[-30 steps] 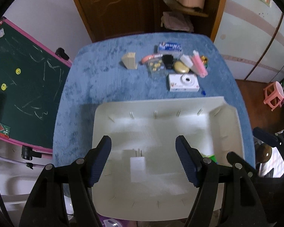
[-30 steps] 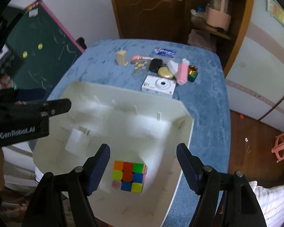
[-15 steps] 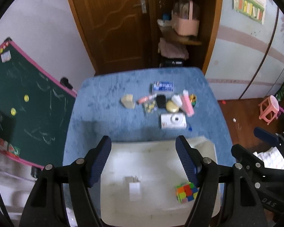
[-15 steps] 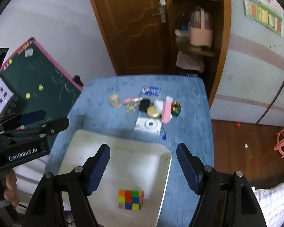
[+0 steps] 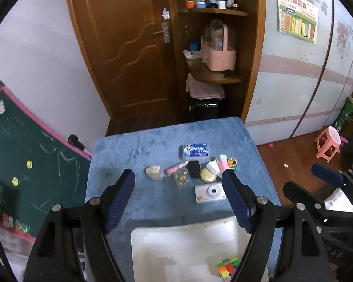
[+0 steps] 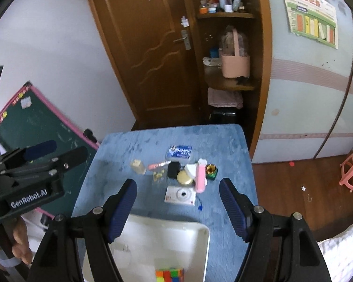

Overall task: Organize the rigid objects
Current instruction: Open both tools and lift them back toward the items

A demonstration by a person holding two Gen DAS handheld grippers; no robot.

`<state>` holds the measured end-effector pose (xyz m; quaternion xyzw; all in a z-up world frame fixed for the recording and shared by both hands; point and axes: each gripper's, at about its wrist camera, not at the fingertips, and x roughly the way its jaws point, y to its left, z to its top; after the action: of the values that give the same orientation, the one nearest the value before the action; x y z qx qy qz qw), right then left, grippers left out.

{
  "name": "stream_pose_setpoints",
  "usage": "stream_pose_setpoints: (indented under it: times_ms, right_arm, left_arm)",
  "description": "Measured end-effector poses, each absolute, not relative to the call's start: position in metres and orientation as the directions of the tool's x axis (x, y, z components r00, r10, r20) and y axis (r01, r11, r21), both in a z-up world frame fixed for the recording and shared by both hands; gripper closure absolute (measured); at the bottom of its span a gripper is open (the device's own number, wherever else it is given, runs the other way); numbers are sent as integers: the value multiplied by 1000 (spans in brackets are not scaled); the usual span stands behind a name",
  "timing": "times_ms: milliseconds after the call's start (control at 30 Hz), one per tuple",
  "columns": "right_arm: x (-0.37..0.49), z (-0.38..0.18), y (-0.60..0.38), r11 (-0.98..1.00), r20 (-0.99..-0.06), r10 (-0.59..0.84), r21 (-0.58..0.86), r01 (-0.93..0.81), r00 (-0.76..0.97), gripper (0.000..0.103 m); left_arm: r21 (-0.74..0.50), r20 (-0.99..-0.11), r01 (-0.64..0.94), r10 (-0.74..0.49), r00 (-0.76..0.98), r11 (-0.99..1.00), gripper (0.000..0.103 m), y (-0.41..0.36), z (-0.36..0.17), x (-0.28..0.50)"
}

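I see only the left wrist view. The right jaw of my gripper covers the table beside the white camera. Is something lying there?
Observer: Yes. In the right wrist view, a small blue object lies on the blue table, just off the near right corner of the white camera and apart from it.
Operator: How far does the pink tube reach toward me?
Observer: The pink tube runs down to the camera's far right corner. I cannot tell if they touch.
Operator: Does my left gripper show from there?
Observer: Yes. The left gripper is at the left edge, and a hand grips its handle below.
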<state>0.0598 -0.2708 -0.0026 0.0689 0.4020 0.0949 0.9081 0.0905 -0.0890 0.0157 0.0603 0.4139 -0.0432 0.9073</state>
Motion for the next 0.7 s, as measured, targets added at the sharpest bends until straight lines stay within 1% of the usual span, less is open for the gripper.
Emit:
stream_pose_setpoints:
  times_ms: [367,700]
  right_arm:
    - [114,-6,-270,974,-730,173,227,-5,661,30]
    - [159,-45,-268,977,-793,114,198,76,599,30]
  left_arm:
    - [55,-777,141,-47,628,989,24,-83,1,147]
    - [23,-843,111,-40,537,994,24,-69,-51,194]
